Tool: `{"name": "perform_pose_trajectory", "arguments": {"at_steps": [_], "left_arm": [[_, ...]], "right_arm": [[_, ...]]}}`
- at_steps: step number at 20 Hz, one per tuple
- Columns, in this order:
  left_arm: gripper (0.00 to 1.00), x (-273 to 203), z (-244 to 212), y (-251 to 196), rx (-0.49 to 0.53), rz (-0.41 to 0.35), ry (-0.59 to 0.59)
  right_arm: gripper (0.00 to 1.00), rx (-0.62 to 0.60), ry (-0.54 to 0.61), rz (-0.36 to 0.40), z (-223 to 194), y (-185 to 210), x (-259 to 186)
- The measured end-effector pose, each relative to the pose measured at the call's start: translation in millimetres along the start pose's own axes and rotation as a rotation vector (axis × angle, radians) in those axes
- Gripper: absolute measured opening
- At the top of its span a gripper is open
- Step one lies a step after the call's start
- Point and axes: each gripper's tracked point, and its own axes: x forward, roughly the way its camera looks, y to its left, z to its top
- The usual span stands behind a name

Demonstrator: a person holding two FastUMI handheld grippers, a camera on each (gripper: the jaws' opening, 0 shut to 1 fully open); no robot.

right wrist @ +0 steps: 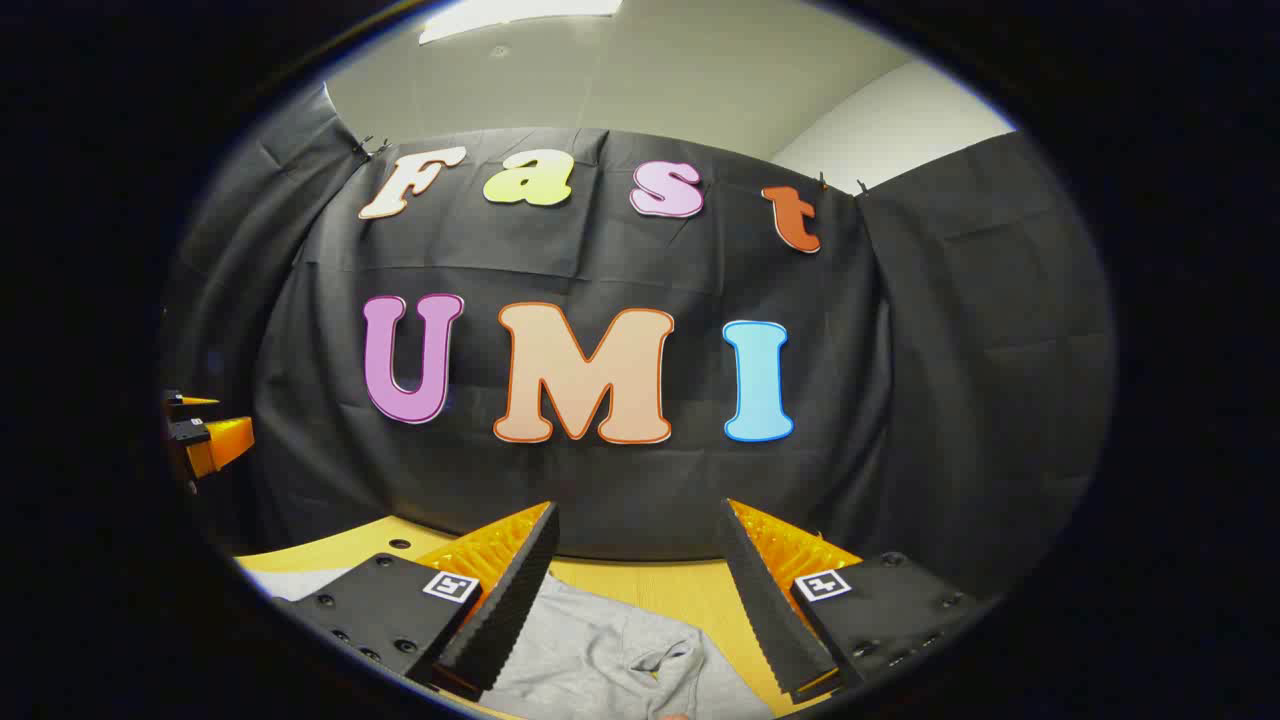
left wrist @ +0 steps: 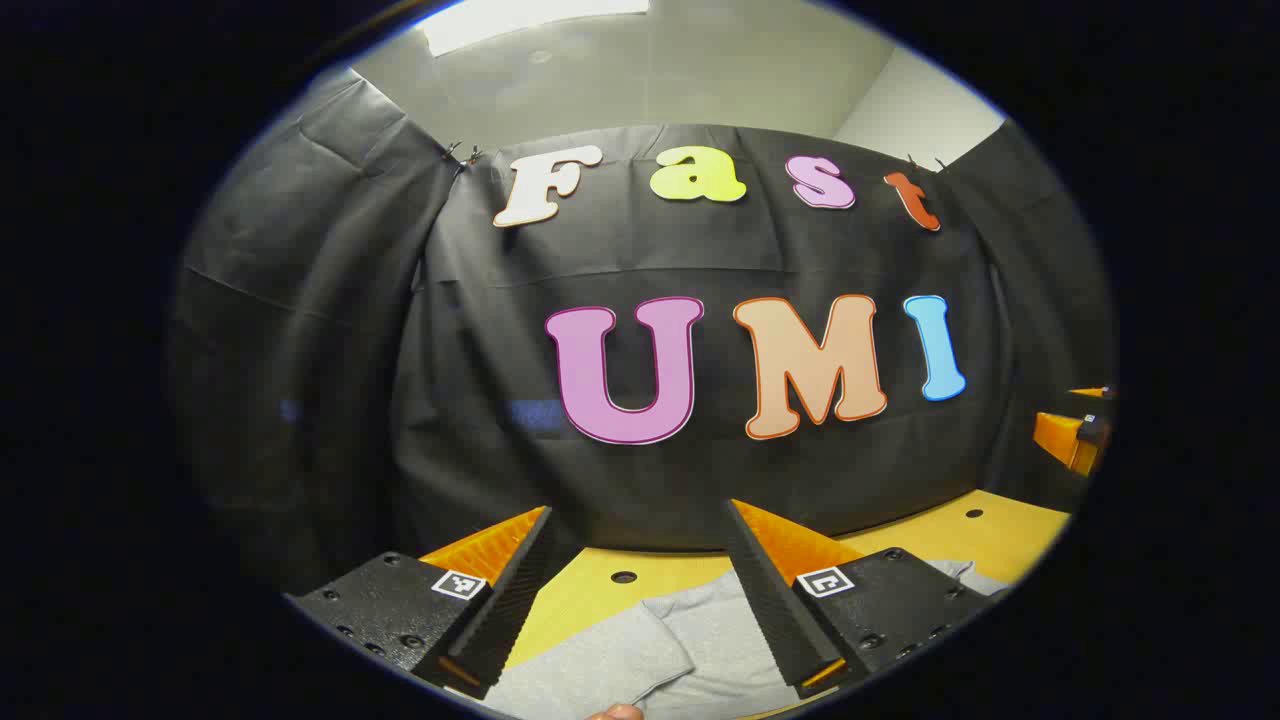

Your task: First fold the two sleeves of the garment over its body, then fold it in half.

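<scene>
The left tongs point(left wrist: 640, 590) and right tongs point(right wrist: 640, 590) both gape wide, holding nothing, above the grey garment point(left wrist: 640, 650) lying on the desk point(left wrist: 990, 535), so the sleeve folds look unstarted and next comes pinching a sleeve.

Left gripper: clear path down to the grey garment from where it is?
Probably yes. The left gripper hangs open above the grey garment, which lies on the yellow table between and below its fingers. Nothing sits between them; the right gripper is off to the side.
</scene>
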Motion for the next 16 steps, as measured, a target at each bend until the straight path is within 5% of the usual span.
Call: {"name": "perform_pose_trajectory", "arguments": {"at_steps": [16], "left_arm": [[0.96,6,-1,-12,0.005,0.014,0.003]], "right_arm": [[0.98,0.008,0.014,0.014,-5,-10,11]]}}
